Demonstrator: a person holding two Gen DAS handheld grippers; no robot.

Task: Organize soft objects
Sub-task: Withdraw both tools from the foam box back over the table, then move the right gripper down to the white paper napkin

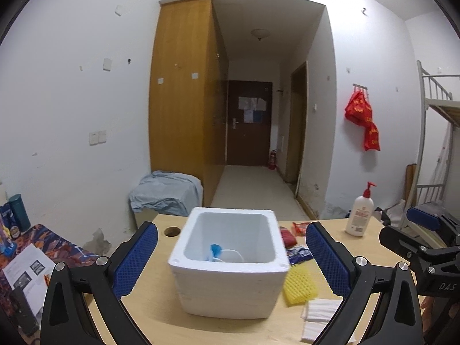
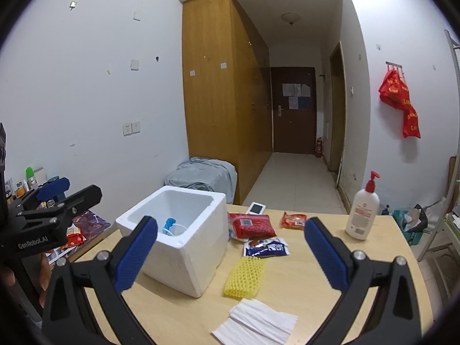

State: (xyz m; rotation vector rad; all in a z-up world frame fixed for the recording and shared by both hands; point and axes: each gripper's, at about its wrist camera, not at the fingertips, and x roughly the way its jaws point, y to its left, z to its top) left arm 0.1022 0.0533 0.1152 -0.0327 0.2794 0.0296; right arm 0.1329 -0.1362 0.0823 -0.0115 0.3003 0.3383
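Mesh (image 2: 244, 276) between open right gripper (image 2: 230, 254) fingers

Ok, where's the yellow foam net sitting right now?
The yellow foam net lies flat on the table, just right of the white foam box, between the blue snack packet and the white tissues.

From the left wrist view, the red packet (image 1: 288, 236) and the blue packet (image 1: 299, 254) are largely hidden behind the foam box (image 1: 230, 284), and the white tissues (image 1: 317, 316) are partly covered by the left gripper (image 1: 231, 256) finger and cut off at the lower edge. Inside the box, the blue and white item (image 1: 220, 253) is only partly seen above the near wall, and what it is cannot be told. In the right wrist view the print on the lotion bottle (image 2: 361, 215) is too small to be read, and the left gripper (image 2: 64, 194) is cut off at the left edge.
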